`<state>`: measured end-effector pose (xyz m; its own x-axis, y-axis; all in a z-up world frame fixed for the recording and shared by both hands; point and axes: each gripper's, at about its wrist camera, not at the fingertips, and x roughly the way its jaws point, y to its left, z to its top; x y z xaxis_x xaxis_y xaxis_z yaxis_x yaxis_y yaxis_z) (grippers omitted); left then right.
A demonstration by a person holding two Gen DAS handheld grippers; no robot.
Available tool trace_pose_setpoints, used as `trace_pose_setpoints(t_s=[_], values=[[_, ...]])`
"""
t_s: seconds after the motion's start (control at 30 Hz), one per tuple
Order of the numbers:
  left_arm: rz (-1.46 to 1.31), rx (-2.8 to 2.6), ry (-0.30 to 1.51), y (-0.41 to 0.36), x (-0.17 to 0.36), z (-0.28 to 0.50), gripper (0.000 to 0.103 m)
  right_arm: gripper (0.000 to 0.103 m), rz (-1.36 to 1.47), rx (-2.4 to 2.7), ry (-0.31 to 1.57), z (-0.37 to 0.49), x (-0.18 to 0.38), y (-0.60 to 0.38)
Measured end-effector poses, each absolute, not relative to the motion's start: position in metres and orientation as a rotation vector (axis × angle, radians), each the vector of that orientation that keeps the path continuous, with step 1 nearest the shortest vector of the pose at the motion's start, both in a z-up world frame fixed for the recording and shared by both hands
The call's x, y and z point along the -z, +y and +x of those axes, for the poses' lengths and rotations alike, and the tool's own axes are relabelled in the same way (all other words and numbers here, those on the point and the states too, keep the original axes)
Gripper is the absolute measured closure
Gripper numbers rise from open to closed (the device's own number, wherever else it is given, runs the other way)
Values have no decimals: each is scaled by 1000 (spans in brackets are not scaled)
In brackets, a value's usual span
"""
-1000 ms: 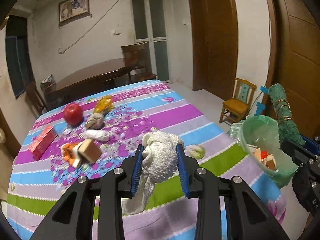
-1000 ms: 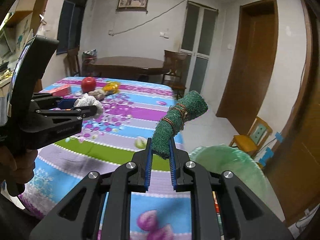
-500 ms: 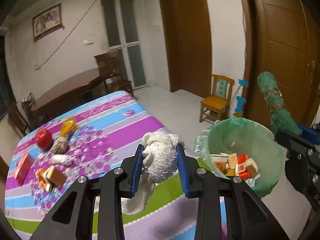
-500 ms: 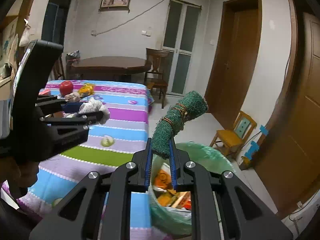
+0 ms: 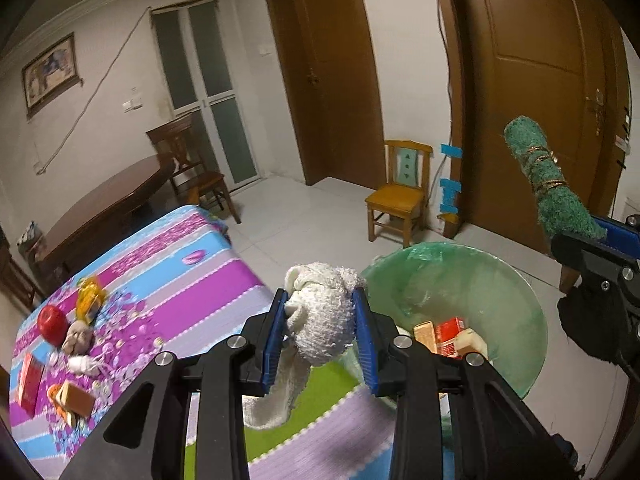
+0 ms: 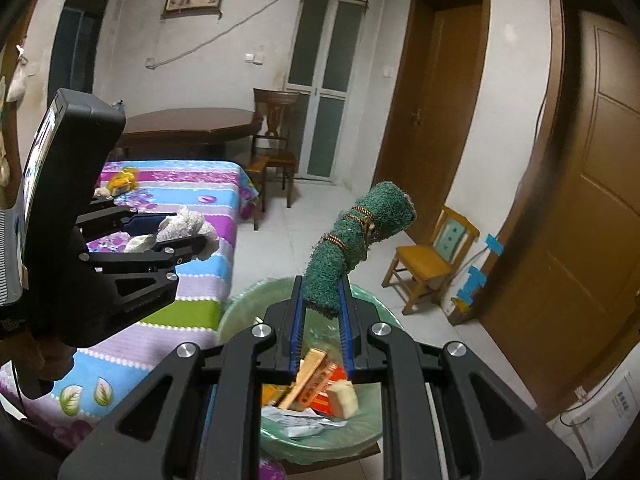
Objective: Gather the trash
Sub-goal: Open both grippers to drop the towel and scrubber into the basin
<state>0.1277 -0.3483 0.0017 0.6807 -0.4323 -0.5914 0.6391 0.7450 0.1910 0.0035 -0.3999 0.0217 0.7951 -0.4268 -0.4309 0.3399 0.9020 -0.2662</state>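
My left gripper (image 5: 320,320) is shut on a white rag (image 5: 320,332), which hangs down between the blue pads over the table's edge, just left of the bin. My right gripper (image 6: 322,308) is shut on a green scouring pad roll bound with gold thread (image 6: 352,240), held upright over the bin. The bin (image 5: 500,280) has a green bag liner and holds cartons and paper scraps (image 6: 320,384). The left gripper with the rag (image 6: 180,228) shows at left in the right wrist view; the right gripper with the green roll (image 5: 552,188) shows at right in the left wrist view.
The table with a striped floral cloth (image 5: 192,280) carries a red apple (image 5: 52,322), a yellow wrapper (image 5: 90,300), a red box (image 5: 28,384), a brown block (image 5: 78,398) and crumpled scraps. A small yellow chair (image 5: 400,196), brown doors and a dark wooden table (image 6: 188,124) stand beyond.
Both grippers have swung right from over the table to the bin, each still holding its item. The right gripper now sits above the bin's opening.
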Motion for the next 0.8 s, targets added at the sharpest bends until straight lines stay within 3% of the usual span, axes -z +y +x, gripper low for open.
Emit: trace_pose_setpoints(t_s=[0.8], values=[[476,748,633,-417,38,132,69,89,-69,455,573,4,-5,-451]])
